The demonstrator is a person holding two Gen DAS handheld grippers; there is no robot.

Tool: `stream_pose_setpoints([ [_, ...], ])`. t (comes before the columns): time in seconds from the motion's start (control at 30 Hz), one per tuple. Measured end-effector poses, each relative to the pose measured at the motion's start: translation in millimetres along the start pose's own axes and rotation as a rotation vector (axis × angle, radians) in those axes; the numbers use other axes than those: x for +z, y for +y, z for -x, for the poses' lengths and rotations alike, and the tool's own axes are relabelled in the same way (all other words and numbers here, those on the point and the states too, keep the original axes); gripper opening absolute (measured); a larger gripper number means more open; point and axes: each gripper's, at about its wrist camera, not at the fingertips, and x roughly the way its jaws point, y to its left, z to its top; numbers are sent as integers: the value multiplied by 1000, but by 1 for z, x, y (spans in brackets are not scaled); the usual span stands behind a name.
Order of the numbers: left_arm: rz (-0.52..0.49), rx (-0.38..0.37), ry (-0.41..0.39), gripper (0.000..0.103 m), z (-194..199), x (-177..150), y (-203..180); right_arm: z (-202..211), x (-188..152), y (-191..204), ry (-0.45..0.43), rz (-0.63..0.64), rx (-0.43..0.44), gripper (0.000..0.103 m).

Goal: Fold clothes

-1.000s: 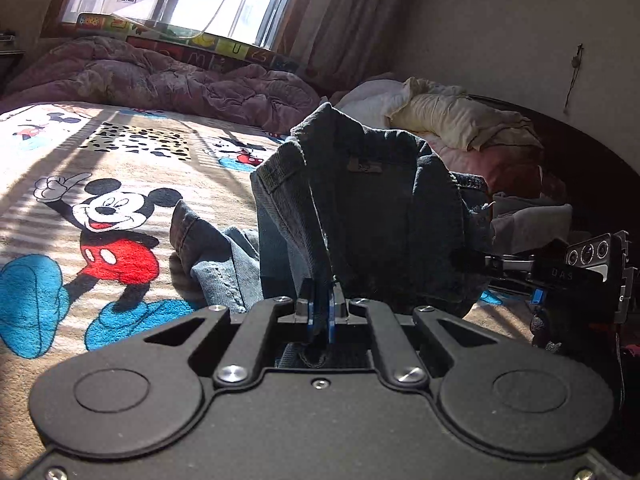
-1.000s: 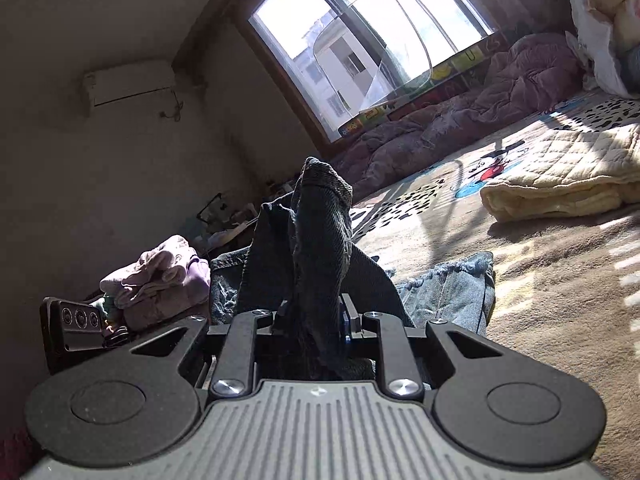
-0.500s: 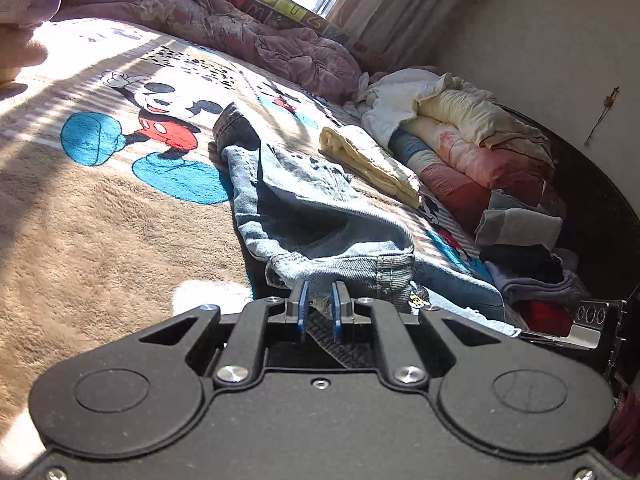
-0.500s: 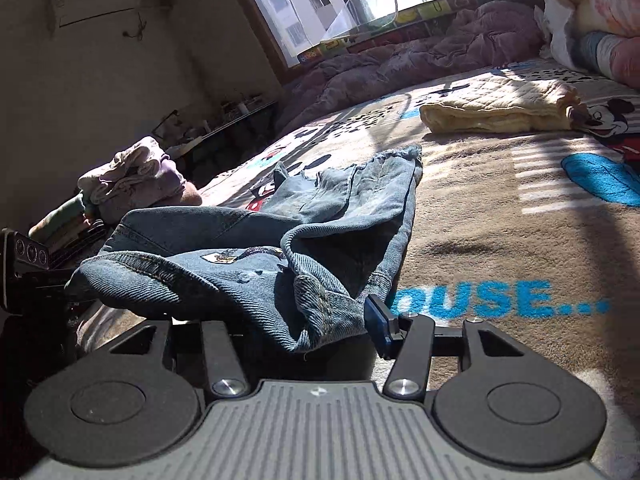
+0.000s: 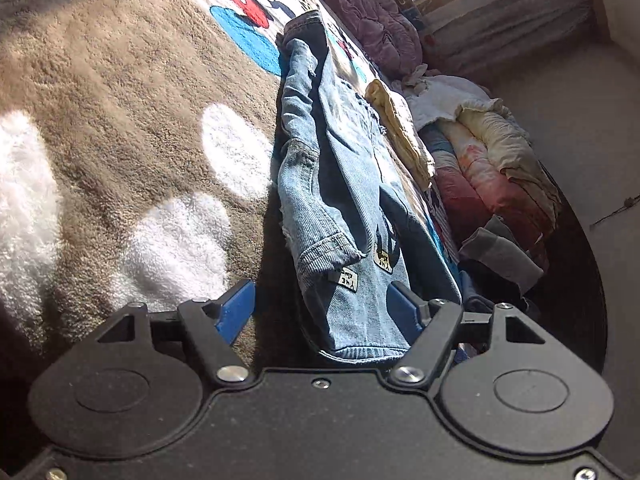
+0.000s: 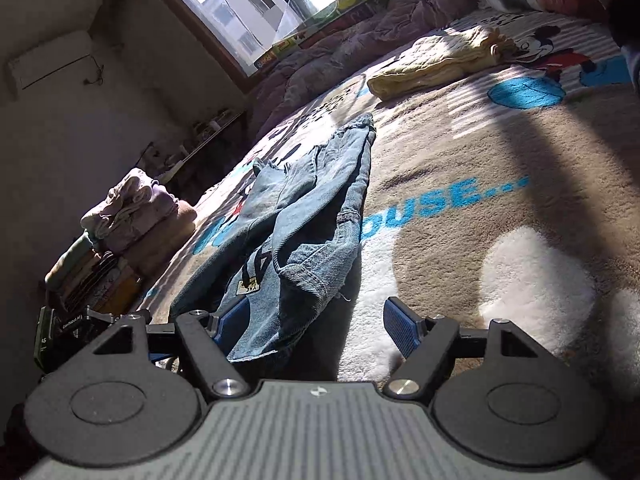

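Soft blanket (image 5: pixel 100 92) under jeans (image 5: pixel 340 200); we let go; left gripper (image 5: pixel 324 312), right gripper (image 6: pixel 308 320) now wide open, empty; jeans lie flat.

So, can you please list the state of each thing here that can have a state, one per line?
Left claw: open, denim jacket's near end between its fingers, not gripped.
Right claw: open, jacket edge beside its left finger.
Denim jacket: lying on the blanket, folded lengthwise, released.
Yellow garment: folded, lying beyond the jacket.
Blanket: spread flat under the clothes.
Clothes stack: folded, piled at the bed's edge.
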Motion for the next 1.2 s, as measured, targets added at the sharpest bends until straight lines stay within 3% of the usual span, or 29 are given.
stream_pose_setpoints([
  [0.07,-58,29,-37,70,-7,-4,-11,-16,0,-3,-8,-62,8,70],
  [0.1,-77,32,-48,58,-7,-4,-15,-24,-2,-5,-2,-88,4,65],
  [0.13,-96,35,-60,20,-7,-4,-18,-31,-3,-6,0,-104,3,60],
  [0.17,-115,37,-72,11,-7,-4,-21,-38,-5,-7,1,-119,3,51],
  [0.23,-153,31,-109,11,0,-2,-28,-51,-9,-8,17,-167,43,35],
  [0.3,-207,-5,-195,10,28,6,-36,-55,-14,0,6,-207,96,31],
  [0.33,-232,-5,-211,3,36,8,-37,-54,-16,5,4,-216,120,29],
  [0.4,-209,-4,-189,3,37,9,-29,-54,-25,18,37,-190,119,27],
  [0.47,-186,-3,-167,2,38,9,-21,-59,-38,28,116,-123,52,27],
  [0.53,-163,-2,-146,3,39,9,-13,-51,-42,29,126,-116,50,24],
  [0.6,-141,-1,-124,17,40,10,-5,-38,-41,27,125,-128,50,24],
  [0.67,-118,0,-102,72,42,10,3,-27,-39,24,102,-139,41,24],
  [0.73,-88,0,-75,74,39,10,10,-18,-37,22,52,-146,20,33],
  [0.77,-62,-1,-52,74,32,9,13,-13,-36,20,26,-150,10,42],
  [0.83,-34,-1,-33,71,16,4,12,-21,-33,21,-25,-126,-1,43],
  [0.9,-46,-6,-38,34,-1,2,6,-37,-31,23,-31,-109,3,42],
  [0.93,-49,1,-40,4,-6,3,3,-45,-31,22,-29,-116,1,41],
  [1.0,-29,4,-80,3,4,9,-1,-55,-32,22,-30,-162,32,23],
  [1.1,-8,-12,-84,3,31,17,-4,-52,-28,32,-50,-235,138,13],
  [1.2,54,61,63,4,16,2,17,-42,-28,43,-7,-189,83,9],
])
